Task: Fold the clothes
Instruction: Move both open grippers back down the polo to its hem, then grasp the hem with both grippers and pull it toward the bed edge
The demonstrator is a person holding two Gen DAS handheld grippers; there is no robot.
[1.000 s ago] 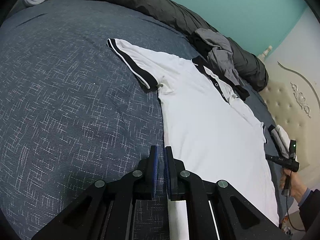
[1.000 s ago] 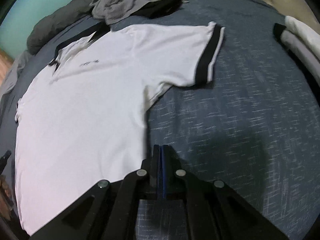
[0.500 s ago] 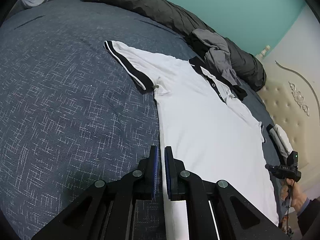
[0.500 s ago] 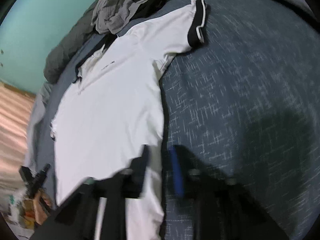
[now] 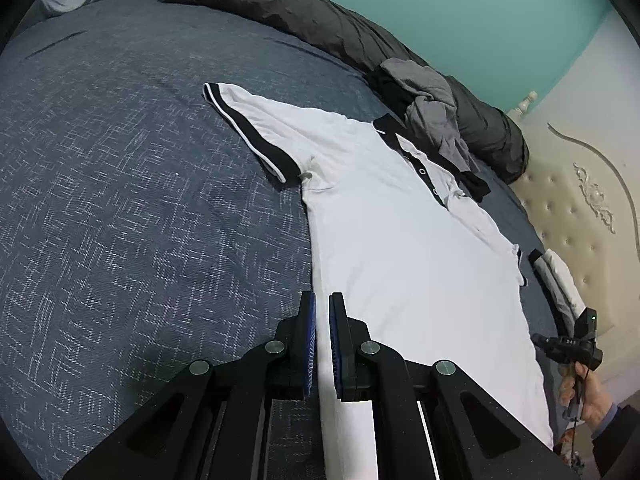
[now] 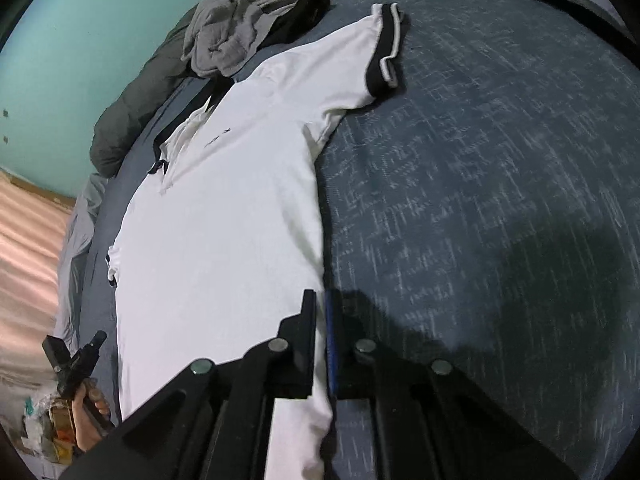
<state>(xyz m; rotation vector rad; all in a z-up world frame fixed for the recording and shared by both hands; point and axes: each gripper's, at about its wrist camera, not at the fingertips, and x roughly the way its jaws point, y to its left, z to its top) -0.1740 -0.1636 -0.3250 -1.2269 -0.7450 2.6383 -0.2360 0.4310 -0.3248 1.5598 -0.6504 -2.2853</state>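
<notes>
A white polo shirt (image 5: 400, 240) with black collar and sleeve bands lies flat, front up, on the dark blue bedspread (image 5: 120, 200). My left gripper (image 5: 322, 300) sits at the shirt's left side edge near the hem. Its blue pads are close together with the white fabric running between them. In the right wrist view the shirt (image 6: 224, 220) stretches away to the upper left. My right gripper (image 6: 320, 294) is at its right side edge near the hem, jaws narrow, with a strip of white fabric pinched between them.
A heap of grey clothes (image 5: 436, 120) lies just beyond the collar, against a rolled dark duvet (image 5: 300, 12). Folded clothes (image 5: 560, 284) rest by the cream headboard (image 5: 580, 208). A person's hand (image 5: 588, 396) holds the other gripper at the right.
My right gripper has rolled and shifted onto the shirt's right edge. Its jaws, shut on nothing a second ago, parted and now hold the fabric. The left gripper has not moved.
</notes>
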